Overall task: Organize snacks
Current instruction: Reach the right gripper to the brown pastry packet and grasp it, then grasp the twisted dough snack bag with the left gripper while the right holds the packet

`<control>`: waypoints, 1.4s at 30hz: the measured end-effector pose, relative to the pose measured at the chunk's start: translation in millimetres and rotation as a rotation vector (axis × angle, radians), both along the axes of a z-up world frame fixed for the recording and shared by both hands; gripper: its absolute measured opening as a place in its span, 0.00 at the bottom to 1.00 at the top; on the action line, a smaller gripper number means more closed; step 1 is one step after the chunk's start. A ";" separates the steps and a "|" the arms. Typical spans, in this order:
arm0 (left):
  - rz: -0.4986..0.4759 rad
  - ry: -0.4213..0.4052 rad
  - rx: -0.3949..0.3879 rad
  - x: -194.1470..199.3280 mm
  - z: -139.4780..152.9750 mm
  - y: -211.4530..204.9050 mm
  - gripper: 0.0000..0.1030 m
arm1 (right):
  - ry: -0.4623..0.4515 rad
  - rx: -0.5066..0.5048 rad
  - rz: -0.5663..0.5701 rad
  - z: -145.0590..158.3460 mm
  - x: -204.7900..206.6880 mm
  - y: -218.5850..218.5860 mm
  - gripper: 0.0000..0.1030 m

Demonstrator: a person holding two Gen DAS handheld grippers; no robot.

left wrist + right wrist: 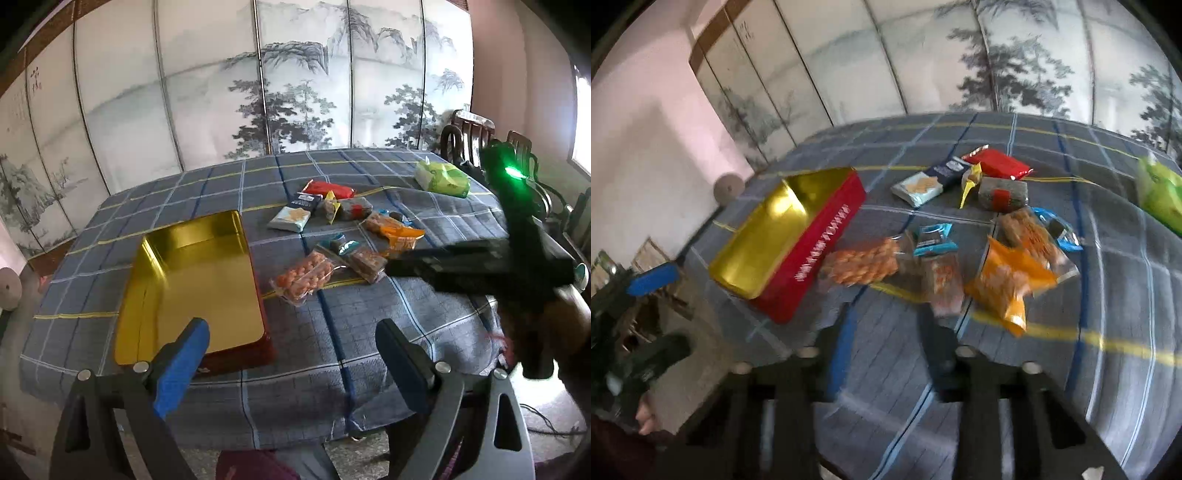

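Observation:
An open tin with a gold inside and red walls (192, 280) (812, 243) lies empty on the left of the table. Several snack packs lie in a loose pile right of it: a clear pack of orange balls (304, 277) (862, 264), an orange bag (400, 236) (1006, 284), a red pack (328, 190) (997, 162), a pale blue cracker pack (290, 218) (918, 188). My left gripper (291, 369) is open and empty above the table's near edge. My right gripper (886, 332) is open and empty, short of the pile; its view is blurred.
A blue plaid cloth (332, 332) covers the table. A green tissue pack (443, 177) (1160, 192) lies at the far right. Dark wooden chairs (469, 136) stand beyond the right side. A painted folding screen (258, 92) stands behind the table.

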State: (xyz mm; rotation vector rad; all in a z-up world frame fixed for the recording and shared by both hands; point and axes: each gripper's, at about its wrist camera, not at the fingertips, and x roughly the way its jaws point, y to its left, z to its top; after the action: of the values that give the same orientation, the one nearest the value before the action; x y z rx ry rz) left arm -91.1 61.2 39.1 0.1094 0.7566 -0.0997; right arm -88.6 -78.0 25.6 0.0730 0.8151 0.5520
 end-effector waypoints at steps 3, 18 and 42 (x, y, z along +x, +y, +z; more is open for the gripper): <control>-0.006 -0.002 0.014 1.3 -2.2 2.0 0.91 | 0.009 -0.081 -0.003 -3.4 23.1 4.8 0.31; -0.024 0.023 0.044 15.0 -13.0 1.7 0.91 | 0.106 -0.260 0.051 -37.9 69.5 24.9 0.24; -0.669 0.388 0.318 171.6 -35.8 -71.8 0.91 | -0.012 -0.126 -0.379 -35.1 -19.3 -141.8 0.24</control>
State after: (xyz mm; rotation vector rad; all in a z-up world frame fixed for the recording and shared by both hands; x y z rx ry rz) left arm 80.4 -10.6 3.2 0.6606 1.0954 -0.6511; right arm -107.9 -219.8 -9.5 0.1053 0.7988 0.1428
